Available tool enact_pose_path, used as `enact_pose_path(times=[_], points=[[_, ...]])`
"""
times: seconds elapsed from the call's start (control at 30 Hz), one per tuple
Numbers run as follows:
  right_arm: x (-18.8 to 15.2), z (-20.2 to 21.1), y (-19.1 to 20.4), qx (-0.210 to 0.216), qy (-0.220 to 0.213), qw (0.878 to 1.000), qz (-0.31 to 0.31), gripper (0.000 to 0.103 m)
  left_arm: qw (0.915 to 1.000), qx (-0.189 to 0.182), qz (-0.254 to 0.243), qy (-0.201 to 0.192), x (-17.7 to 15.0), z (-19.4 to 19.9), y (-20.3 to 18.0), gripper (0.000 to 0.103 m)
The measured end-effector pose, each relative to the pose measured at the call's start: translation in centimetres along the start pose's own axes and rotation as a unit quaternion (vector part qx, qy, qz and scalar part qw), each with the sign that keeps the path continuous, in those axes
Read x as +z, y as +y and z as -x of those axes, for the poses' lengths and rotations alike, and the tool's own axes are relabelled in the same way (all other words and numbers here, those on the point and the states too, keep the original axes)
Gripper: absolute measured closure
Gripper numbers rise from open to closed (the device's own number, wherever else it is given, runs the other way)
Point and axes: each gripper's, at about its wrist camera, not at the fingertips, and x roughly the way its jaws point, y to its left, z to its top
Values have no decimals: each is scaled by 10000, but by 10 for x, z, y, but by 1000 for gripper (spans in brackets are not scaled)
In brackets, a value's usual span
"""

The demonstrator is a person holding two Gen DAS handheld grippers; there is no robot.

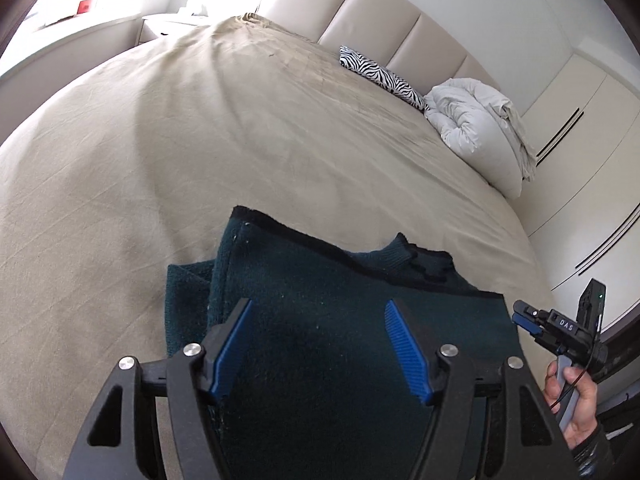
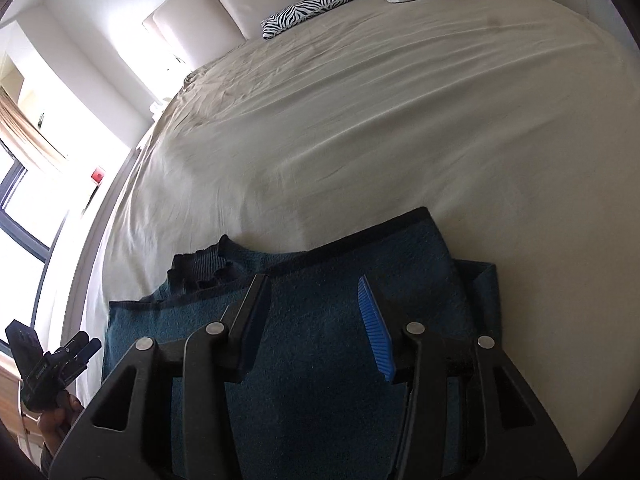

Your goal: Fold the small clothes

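A dark green sweater [image 1: 328, 320] lies folded on the near part of the bed [image 1: 200, 140], its ribbed collar [image 1: 404, 258] showing at the far edge where one layer laps over another. A narrower strip of the same knit sticks out from under the top layer on the left side. The left gripper [image 1: 320, 348] hangs just above the sweater with its jaws apart and nothing between the blue pads [image 1: 230, 350]; the cloth lies flat under them, not pinched. Seen from its own camera, the right gripper [image 2: 316, 324] is above the other side of the sweater [image 2: 320, 340], jaws also apart, gripping nothing. From the left camera the right gripper [image 1: 528, 318] shows at the right edge, held by a hand [image 1: 576, 404] in a dark sleeve. Far across the beige sheet, a zebra-striped cushion [image 1: 380, 76] rests against the padded headboard [image 1: 380, 12], with a bunched white duvet [image 1: 476, 124] just beside it on the right.
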Motion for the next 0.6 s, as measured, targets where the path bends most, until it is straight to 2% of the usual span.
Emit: enact_pose_path(times=[0.13,0.23,0.33,0.37,0.47,0.6], points=[[-11,-17,-39,-390,147,9980,-467,60,9999,24,128,95,-6,-12,16,34],[-13,-3,-71,-249,-67,9961,-839,62,9998,-26,177,55,-6,-11,21,36],[-12,18,-92,-676,-360,9922,-984,59,9998,15,175,5,-6,-7,20,36],[-12,23,-98,-648,-404,9913,-1068,58,9998,20,209,-20,-7,-4,21,36],[-12,38,-108,-333,-481,9909,-1212,58,9992,101,347,-185,-11,7,25,34],[-10,39,-71,530,-373,9953,-725,58,9981,109,549,-248,-19,13,35,32]])
